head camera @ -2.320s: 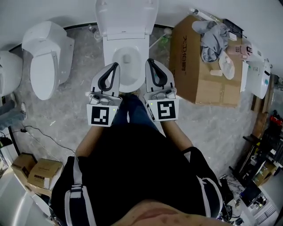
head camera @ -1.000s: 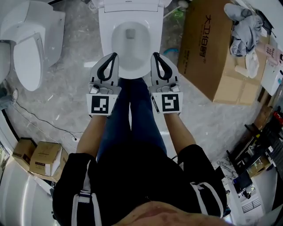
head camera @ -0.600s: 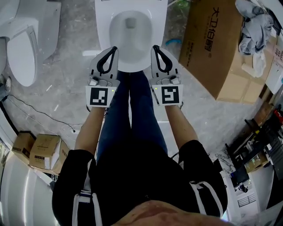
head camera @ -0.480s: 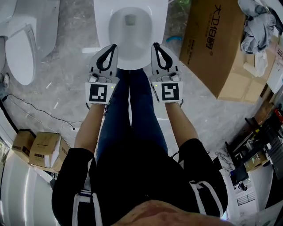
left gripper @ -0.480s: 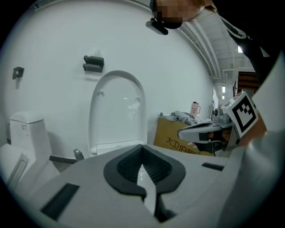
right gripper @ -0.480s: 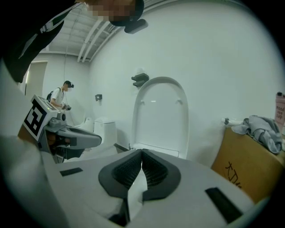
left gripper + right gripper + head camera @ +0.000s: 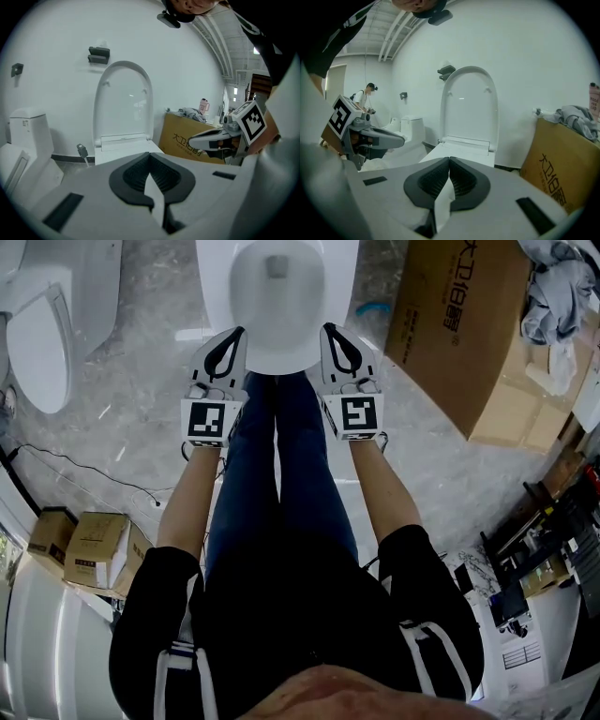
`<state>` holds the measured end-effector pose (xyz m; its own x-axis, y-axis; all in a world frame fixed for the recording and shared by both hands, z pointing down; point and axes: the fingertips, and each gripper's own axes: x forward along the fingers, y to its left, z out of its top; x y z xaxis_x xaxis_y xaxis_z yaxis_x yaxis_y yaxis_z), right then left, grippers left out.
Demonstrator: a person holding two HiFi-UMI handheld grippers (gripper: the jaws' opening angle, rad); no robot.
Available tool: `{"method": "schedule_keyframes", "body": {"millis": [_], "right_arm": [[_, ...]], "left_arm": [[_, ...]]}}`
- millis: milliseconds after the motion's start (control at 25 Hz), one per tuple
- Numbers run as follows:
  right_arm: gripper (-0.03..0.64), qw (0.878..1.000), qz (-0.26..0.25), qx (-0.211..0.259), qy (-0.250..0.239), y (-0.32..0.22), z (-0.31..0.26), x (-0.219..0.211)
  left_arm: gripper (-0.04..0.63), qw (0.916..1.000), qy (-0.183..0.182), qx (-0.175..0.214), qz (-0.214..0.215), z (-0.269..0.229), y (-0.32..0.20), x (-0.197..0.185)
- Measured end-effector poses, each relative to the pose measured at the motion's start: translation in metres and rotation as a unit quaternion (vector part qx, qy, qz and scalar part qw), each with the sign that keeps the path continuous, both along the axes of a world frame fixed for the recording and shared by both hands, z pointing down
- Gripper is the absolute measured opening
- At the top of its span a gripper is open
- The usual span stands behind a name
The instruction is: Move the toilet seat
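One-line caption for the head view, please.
Person standing at a toilet bowl, left gripper and right gripper, both shut, flanking its front; cardboard box at right.

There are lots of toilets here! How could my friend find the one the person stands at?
Look for the big brown cardboard box by the white wall. The toilet right beside it, in the middle, is the one. Its lid stands up against the wall and its bowl is open, while the next toilet has its lid down.

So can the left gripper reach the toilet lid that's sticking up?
Probably yes: only the open bowl lies between the left gripper and the upright lid. Its shut jaws would need opening first.
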<state>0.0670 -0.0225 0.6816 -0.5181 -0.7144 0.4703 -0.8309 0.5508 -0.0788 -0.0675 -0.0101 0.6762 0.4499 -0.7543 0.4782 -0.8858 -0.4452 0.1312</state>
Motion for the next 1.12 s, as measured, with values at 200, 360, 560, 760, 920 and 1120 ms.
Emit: {"method": "schedule_keyframes", "body": {"millis": [200,360,560,760,920,1120], "right_arm": [[0.02,1.0,-0.003,-0.023,0.016,0.017,0.024,0.006],[0.02,0.998,-0.024,-0.038,0.036,0.03,0.044,0.006],[0.021,0.996,-0.043,-0.062,0.051,0.046,0.064,0.004],[0.02,0.992,-0.067,-0.081,0.069,0.057,0.082,-0.001],[0.02,0.991,-0.076,-0.087,0.073,0.056,0.09,-0.005],[0.021,0.989,-0.083,-0.1,0.074,0.059,0.104,-0.005]], "left_arm": [[0.008,0.9996,-0.009,-0.024,0.013,0.023,0.015,0.003],[0.008,0.9984,-0.016,-0.048,0.023,0.046,0.026,0.001],[0.008,0.9965,-0.026,-0.074,0.028,0.067,0.039,-0.006],[0.008,0.9941,-0.039,-0.094,0.037,0.086,0.047,-0.011],[0.008,0.9921,-0.047,-0.106,0.048,0.1,0.052,-0.013],[0.008,0.99,-0.057,-0.114,0.062,0.116,0.059,-0.013]]}}
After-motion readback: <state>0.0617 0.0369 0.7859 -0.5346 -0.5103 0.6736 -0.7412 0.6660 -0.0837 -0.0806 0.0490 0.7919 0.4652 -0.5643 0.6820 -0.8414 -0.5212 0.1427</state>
